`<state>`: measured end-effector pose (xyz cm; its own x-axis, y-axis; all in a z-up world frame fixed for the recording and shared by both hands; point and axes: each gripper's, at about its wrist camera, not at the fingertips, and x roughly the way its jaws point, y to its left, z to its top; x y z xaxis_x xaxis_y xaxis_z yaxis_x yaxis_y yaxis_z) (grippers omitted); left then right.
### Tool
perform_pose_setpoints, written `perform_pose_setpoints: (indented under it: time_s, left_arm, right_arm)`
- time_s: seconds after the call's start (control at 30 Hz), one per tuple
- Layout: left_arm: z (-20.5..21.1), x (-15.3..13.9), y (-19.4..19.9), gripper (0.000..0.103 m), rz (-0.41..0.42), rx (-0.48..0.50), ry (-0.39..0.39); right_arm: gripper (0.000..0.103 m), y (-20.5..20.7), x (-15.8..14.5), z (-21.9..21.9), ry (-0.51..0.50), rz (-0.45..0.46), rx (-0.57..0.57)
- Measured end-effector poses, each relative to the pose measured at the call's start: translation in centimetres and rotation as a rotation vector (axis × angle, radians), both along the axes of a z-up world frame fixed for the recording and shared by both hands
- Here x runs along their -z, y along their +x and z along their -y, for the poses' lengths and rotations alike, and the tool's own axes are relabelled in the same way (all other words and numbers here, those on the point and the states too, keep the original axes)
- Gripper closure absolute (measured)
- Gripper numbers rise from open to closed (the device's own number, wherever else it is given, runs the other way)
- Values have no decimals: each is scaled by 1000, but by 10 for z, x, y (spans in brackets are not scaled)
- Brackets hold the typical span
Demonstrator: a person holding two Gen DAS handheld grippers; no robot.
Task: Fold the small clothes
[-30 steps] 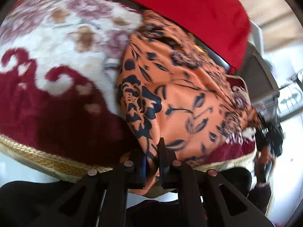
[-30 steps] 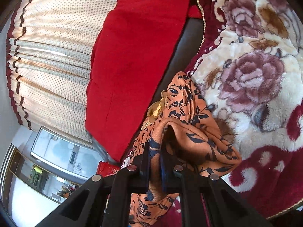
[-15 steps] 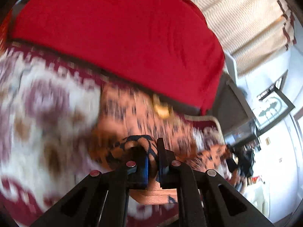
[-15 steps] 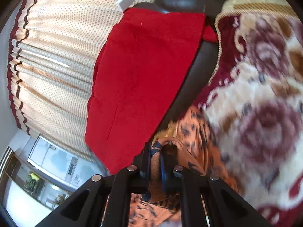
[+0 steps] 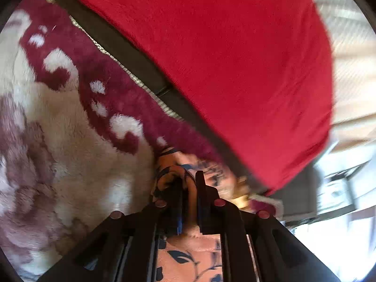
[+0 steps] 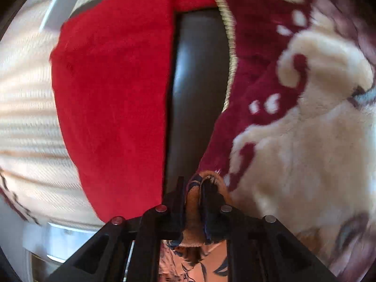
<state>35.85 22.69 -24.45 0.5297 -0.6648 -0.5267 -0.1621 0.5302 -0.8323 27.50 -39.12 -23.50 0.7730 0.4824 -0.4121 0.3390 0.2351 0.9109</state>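
The small garment is orange cloth with a dark blue flower print. My left gripper (image 5: 189, 185) is shut on a bunched edge of the garment (image 5: 188, 253), held low over the plush maroon-and-cream blanket (image 5: 70, 122). My right gripper (image 6: 192, 190) is shut on another edge of the same garment (image 6: 192, 213), close to the blanket's corded hem (image 6: 231, 47). Most of the cloth hangs below and behind the fingers, out of sight.
A red cushion (image 5: 223, 47) leans against the dark sofa back (image 6: 197, 82) just beyond the blanket; it also shows in the right wrist view (image 6: 112, 105). Cream dotted curtains (image 6: 23, 94) hang behind. A window area (image 5: 340, 188) shows at the far right.
Both grippers have carried the garment edges forward across the blanket toward the red cushion and sofa back. The spread orange cloth has passed out of view beneath the fingers.
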Motion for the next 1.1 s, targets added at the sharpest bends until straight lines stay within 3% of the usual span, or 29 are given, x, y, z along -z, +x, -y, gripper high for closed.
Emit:
perform_pose_setpoints:
  time_s: [0.1,0.13,0.17,0.2,0.27,0.3,0.4,0.47,0.57,0.63,0.7,0.83,0.9,0.97,1.0,1.03,1.07,1.1]
  left_arm:
    - [-16,-5,-17,79,29,-86,-71]
    - [-18,-10,-21,76,39,-103,-76]
    - [-21,-19,-29,63,71,-128,-51]
    - [-23,-33,-41,48,108,-170,27]
    - [-23,-52,-60,40,137,-212,122]
    - [-22,-58,-71,40,159,-209,116]
    - [-16,-64,-99,40,165,-195,114]
    - [-1,-64,-107,40,119,-169,201]
    - [12,-52,-113,40,18,-147,324]
    - [15,-41,-120,40,-28,-116,308]
    - [17,-35,-126,40,-52,-76,306]
    - [30,-20,-126,26,-88,-18,296]
    - [37,-10,-121,26,-102,15,229]
    - [43,-5,-116,26,-96,14,232]
    - [47,-4,-114,26,-86,18,239]
    - [50,-4,-111,26,-79,16,241]
    - [51,-4,-110,26,-66,6,237]
    - [52,-5,-108,35,-49,-9,228]
  right_arm:
    - [83,-7,-6,9,-6,49,14]
    - [57,-11,-10,10,-18,63,29]
    - [17,-18,-16,13,-34,85,58]
    - [8,-24,-22,15,-41,110,83]
    - [8,-41,-36,18,-67,180,128]
    - [8,-44,-41,16,-76,185,109]
    - [9,-55,-59,-2,-89,209,1]
    - [10,-64,-72,-23,-111,208,-79]
    - [10,-76,-86,-50,-253,111,-156]
    - [10,-90,-89,-58,-401,29,-172]
    - [10,-108,-77,-55,-457,-58,-169]
    - [10,-121,-51,-48,-349,-87,-195]
    - [10,-112,-38,-58,-256,-75,-243]
    - [16,-103,-23,-72,-168,-68,-281]
    - [17,-99,-20,-79,-178,-77,-287]
    - [21,-96,-21,-86,-227,-85,-291]
    - [37,-92,-23,-94,-264,-74,-297]
    - [50,-88,-19,-99,-231,-51,-300]
